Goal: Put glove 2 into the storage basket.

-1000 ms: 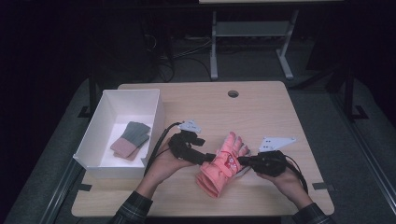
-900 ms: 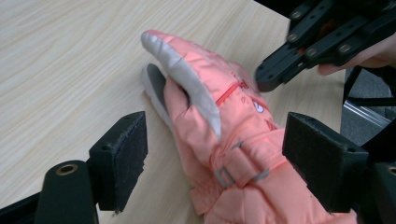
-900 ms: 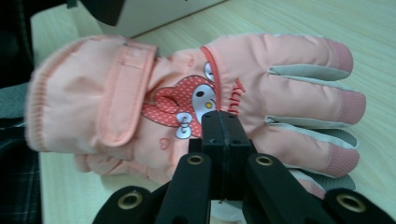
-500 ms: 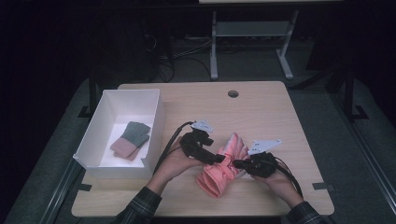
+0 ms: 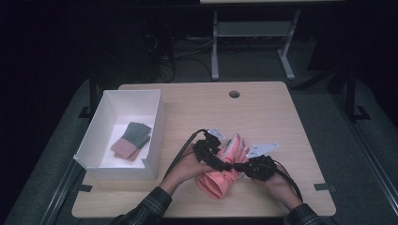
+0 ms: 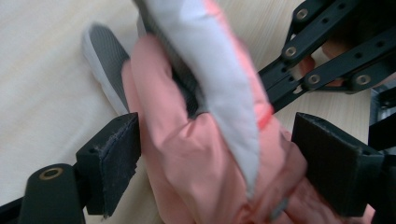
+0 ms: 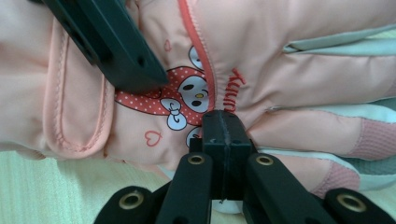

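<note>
A pink glove (image 5: pixel 218 182) with a cartoon print (image 7: pixel 184 100) and pale grey finger strips (image 6: pixel 219 88) lies on the wooden table near its front edge. My left gripper (image 5: pixel 229 165) comes at the glove from the left. Its jaws have just been opening. They stand open (image 6: pixel 215 154) on either side of the bunched pink fabric. My right gripper (image 5: pixel 239 167) comes from the right. Its jaws are shut (image 7: pixel 223 125), tips pinching the glove at its near edge. One left jaw (image 7: pixel 112 42) lies across the glove's cuff.
A white open box (image 5: pixel 96 140) stands at the table's left and holds a folded grey and brown pair (image 5: pixel 133 139). A round cable hole (image 5: pixel 234 94) sits near the far edge. Cables trail from both grippers toward the person's sleeves.
The left hand has moved right and down onto the glove, so its jaws now straddle it. The right hand has sunk a little and stayed on the glove.
</note>
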`<move>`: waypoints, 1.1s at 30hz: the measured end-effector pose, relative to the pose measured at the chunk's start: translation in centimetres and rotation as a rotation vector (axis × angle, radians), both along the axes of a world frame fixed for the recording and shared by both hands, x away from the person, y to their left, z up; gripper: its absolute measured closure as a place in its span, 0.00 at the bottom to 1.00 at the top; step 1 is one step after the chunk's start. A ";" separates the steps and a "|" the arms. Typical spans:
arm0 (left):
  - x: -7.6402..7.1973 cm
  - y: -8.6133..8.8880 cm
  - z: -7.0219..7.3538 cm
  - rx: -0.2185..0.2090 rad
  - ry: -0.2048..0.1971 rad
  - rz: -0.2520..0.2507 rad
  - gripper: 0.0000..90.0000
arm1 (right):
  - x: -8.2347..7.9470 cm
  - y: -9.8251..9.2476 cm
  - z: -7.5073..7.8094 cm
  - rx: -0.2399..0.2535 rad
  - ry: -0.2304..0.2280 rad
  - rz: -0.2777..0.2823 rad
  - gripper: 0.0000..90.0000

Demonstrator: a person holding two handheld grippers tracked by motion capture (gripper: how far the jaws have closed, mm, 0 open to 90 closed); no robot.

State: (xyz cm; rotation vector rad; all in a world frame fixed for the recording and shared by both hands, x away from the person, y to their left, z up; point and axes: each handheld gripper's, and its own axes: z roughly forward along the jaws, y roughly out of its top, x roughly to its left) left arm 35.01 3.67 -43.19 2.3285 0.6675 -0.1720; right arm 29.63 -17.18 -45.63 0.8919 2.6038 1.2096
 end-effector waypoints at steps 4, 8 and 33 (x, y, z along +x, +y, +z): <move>0.3 0.2 -1.0 0.007 0.042 0.004 0.15 | -0.1 -0.1 -0.2 0.005 0.007 -0.004 1.00; 0.8 0.3 -1.8 0.000 0.093 -0.001 0.14 | -0.2 -0.1 -0.3 0.002 0.002 -0.003 1.00; 1.3 0.4 -2.6 -0.024 0.230 -0.043 0.56 | -0.1 -0.2 -0.6 0.021 0.014 0.005 1.00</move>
